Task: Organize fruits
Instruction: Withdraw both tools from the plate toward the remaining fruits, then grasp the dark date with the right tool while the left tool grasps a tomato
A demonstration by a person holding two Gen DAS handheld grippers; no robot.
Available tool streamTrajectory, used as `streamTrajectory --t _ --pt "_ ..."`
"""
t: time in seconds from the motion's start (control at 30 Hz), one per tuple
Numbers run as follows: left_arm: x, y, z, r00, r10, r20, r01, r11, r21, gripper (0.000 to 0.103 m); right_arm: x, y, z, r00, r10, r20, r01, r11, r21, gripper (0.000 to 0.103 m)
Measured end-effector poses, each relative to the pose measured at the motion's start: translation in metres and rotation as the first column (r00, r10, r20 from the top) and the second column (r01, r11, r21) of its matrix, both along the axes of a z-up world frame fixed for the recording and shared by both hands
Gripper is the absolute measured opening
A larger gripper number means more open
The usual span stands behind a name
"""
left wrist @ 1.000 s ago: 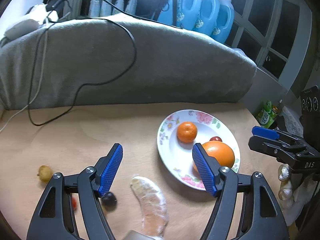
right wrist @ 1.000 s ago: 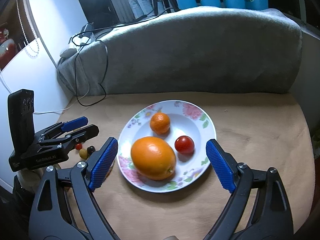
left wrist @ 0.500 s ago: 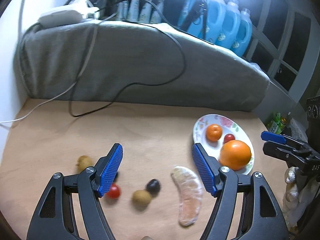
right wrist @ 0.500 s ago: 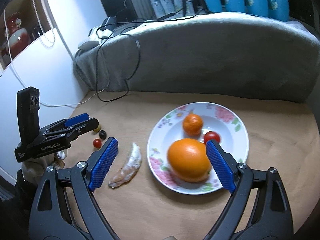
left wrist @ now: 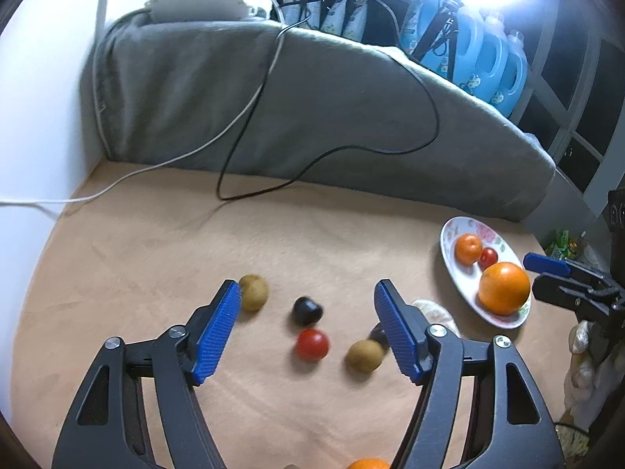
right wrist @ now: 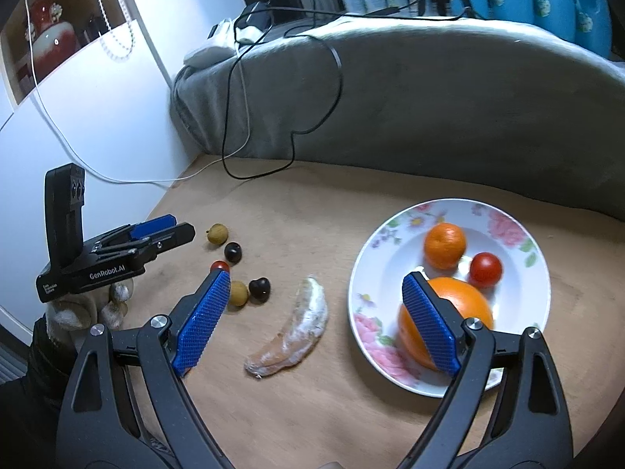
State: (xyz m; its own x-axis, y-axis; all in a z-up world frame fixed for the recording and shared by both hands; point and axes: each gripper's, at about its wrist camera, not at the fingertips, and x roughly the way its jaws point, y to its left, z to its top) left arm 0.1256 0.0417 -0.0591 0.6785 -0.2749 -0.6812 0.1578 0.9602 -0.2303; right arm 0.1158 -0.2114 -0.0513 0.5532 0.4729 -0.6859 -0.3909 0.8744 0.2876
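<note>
My left gripper (left wrist: pixel 306 285) hovers over a cluster of small fruits on the tan table. Its jaws are closing with nothing pressed between them. A dark fruit (left wrist: pixel 307 310) and a red cherry tomato (left wrist: pixel 311 344) lie below the gap, flanked by two brown fruits (left wrist: pixel 253 292) (left wrist: pixel 365 355). My right gripper (right wrist: pixel 316 279) stands open above a peeled citrus segment (right wrist: pixel 297 332). The flowered plate (right wrist: pixel 353 285) to its right holds a large orange (right wrist: pixel 461 305), a mandarin (right wrist: pixel 445 245) and a tomato (right wrist: pixel 485 269). The left gripper (right wrist: pixel 175 226) shows beside the small fruits.
A grey blanket-covered bolster (left wrist: pixel 312 109) with black and white cables (left wrist: pixel 250 179) borders the table's far edge. A white wall (right wrist: pixel 97 125) closes the left side. Blue detergent bottles (left wrist: pixel 480 58) stand behind. Another orange fruit (left wrist: pixel 367 463) peeks in at the bottom edge of the left wrist view.
Both grippers have swung left. The left one left the plate and now sits over the small fruits, jaws slightly narrower. The right one's gap shifted from the plate to the citrus segment.
</note>
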Motion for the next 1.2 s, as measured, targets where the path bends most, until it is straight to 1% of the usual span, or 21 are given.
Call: streamTrajectory --t 0.17,0.23,0.37,0.57,0.63,0.7,0.8,0.87,1.0,1.2 --pt "-0.004 0.009 -0.01 1.0 -0.005 -0.019 0.005 1.0 -0.007 0.065 0.008 0.013 -0.006 0.999 0.028 -0.025 -0.028 1.0 0.0 0.092" --pt "-0.006 0.01 -0.015 1.0 -0.01 -0.029 0.01 1.0 -0.011 0.06 0.011 0.018 -0.009 0.998 0.039 -0.043 -0.039 0.999 0.006 0.092" --pt "-0.008 0.006 -0.025 0.998 -0.032 -0.05 0.031 0.999 -0.013 0.055 0.019 0.03 -0.016 0.995 0.056 -0.08 -0.055 0.998 0.02 0.091" --pt "-0.01 -0.001 -0.036 0.995 -0.062 -0.072 0.06 0.998 -0.017 0.047 0.03 0.049 -0.029 0.984 0.087 -0.154 -0.082 0.996 0.041 0.072" --pt "-0.008 -0.003 -0.039 0.995 -0.069 -0.078 0.067 0.998 -0.02 0.044 0.034 0.055 -0.034 0.977 0.099 -0.188 -0.089 0.994 0.061 0.061" --pt "-0.006 -0.003 -0.042 0.994 -0.075 -0.085 0.073 0.997 -0.028 0.041 0.038 0.06 -0.04 0.969 0.11 -0.221 -0.095 0.992 0.08 0.057" --pt "-0.003 -0.001 -0.045 0.993 -0.076 -0.095 0.073 0.996 -0.042 0.039 0.042 0.067 -0.045 0.962 0.12 -0.246 -0.101 0.991 0.09 0.054" --pt "0.001 -0.002 -0.048 0.992 -0.079 -0.101 0.075 0.996 -0.048 0.035 0.044 0.072 -0.05 0.957 0.127 -0.26 -0.108 0.99 0.088 0.051" --pt "0.003 -0.003 -0.05 0.991 -0.086 -0.103 0.081 0.995 -0.051 0.034 0.048 0.08 -0.058 0.947 0.135 -0.29 -0.117 0.99 0.08 0.048" --pt "0.002 -0.003 -0.051 0.99 -0.091 -0.105 0.085 0.995 -0.056 0.032 0.055 0.089 -0.069 0.939 0.131 -0.318 -0.122 0.991 0.051 0.038"
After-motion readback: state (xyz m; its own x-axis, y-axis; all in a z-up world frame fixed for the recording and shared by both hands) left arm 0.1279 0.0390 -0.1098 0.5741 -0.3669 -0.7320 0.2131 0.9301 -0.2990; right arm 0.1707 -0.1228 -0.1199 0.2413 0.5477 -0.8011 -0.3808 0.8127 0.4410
